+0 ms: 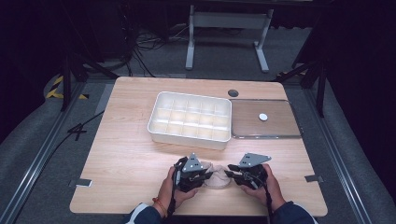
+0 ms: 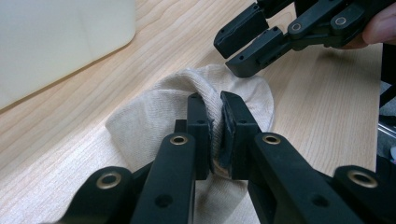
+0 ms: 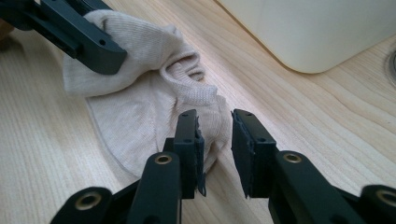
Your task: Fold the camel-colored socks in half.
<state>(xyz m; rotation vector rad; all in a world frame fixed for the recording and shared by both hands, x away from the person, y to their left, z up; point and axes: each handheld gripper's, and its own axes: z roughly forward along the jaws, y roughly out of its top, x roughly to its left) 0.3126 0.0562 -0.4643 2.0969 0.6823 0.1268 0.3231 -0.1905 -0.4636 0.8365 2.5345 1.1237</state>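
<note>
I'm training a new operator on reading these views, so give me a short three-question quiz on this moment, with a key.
1. True or false: the left gripper is shut on the beige sock.
2. Multiple choice: the jaws of the right gripper are A) clamped on the sock, B) apart, with the sock's edge at one jaw, C) holding the tray.
3. What lies on the flat lid beside the white compartment tray?

Key
1. True: a fold of sock is pinched between its jaws.
2. B.
3. A small white round piece.
</note>
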